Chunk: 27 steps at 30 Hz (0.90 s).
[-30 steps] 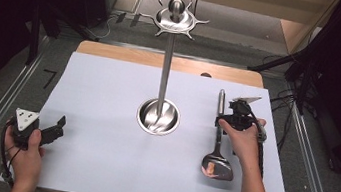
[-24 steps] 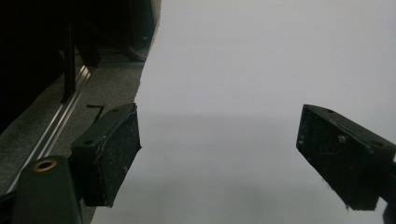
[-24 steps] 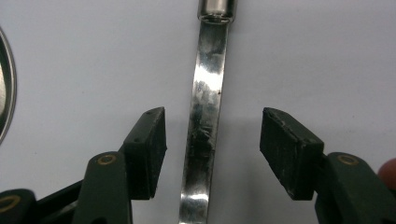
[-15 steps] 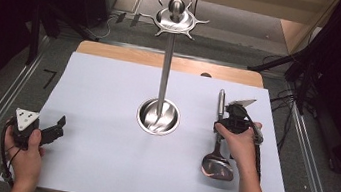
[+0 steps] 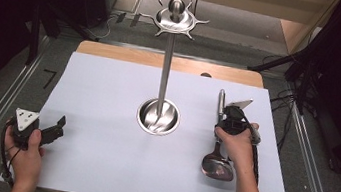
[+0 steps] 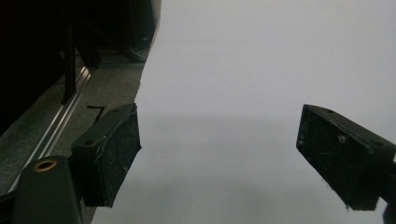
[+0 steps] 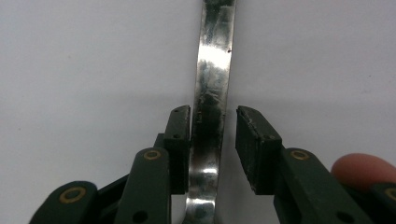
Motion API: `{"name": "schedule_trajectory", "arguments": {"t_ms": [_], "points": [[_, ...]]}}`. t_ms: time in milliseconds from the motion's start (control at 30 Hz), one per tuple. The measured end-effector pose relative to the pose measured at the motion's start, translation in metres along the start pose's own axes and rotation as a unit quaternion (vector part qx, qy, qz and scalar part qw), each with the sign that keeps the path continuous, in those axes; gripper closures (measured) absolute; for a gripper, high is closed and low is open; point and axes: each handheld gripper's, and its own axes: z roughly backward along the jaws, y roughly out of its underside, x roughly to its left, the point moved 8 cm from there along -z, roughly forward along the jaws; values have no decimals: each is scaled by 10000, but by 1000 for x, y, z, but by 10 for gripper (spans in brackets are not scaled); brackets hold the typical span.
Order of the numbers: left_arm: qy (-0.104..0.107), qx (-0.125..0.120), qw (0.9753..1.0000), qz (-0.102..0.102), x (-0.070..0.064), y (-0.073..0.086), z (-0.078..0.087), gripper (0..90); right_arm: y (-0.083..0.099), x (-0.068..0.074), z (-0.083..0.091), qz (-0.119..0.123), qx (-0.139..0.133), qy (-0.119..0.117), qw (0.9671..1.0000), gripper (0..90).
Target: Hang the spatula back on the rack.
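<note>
The right claw point(image 5: 230, 115) is sitting over the right half of the white surface point(image 5: 105, 117), straddling the handle of a metal ladle point(image 5: 217, 148) that is lying flat there. In the right gripper view the shiny handle point(image 7: 210, 116) is running up between the two black pads: the left pad point(image 7: 180, 140) is sitting right against the handle's edge, while the right pad point(image 7: 254, 144) is standing a little off it with a thin strip of white showing between. So this claw is standing only narrowly open around the handle and is not clamping it. A fingertip point(image 7: 362, 170) is showing at the lower right of that view.

In the high view the ladle is lying lengthwise, its bowl point(image 5: 217, 166) pointing toward the person and its thicker grip end point(image 5: 221, 100) pointing away. The right hand point(image 5: 235, 143) is covering the middle of the handle. The ladle is lying to the right of a tall metal stand point(image 5: 165, 70), apart from its round dished base point(image 5: 158, 117). The stand's top is carrying a ring of hooks point(image 5: 175, 20) under a knob.

The left claw point(image 5: 55, 128) is resting near the front left corner of the surface, held in the left hand point(image 5: 27, 151), well apart from the ladle and the stand. In the left gripper view its pads point(image 6: 112, 154) are standing wide apart with nothing between them, only bare white surface ahead and the dark floor point(image 6: 70, 126) past the edge.
</note>
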Motion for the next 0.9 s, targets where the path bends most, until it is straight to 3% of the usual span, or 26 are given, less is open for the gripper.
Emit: {"name": "schedule_trajectory", "arguments": {"t_ms": [133,300,467,667,900], "points": [[1,1,10000,-4,0,0,0,147,2,3,-5,8,139,44,9999,737],[-14,25,10000,-11,0,0,0,146,3,5,-8,31,207,214,9996,737],[-21,26,10000,-22,0,0,0,147,1,5,-9,-7,301,164,9994,741],[-10,16,10000,-13,0,0,0,147,-1,4,-10,-270,458,151,9985,752],[0,17,10000,-16,0,0,0,147,-2,4,-10,-255,447,227,9984,750]]}}
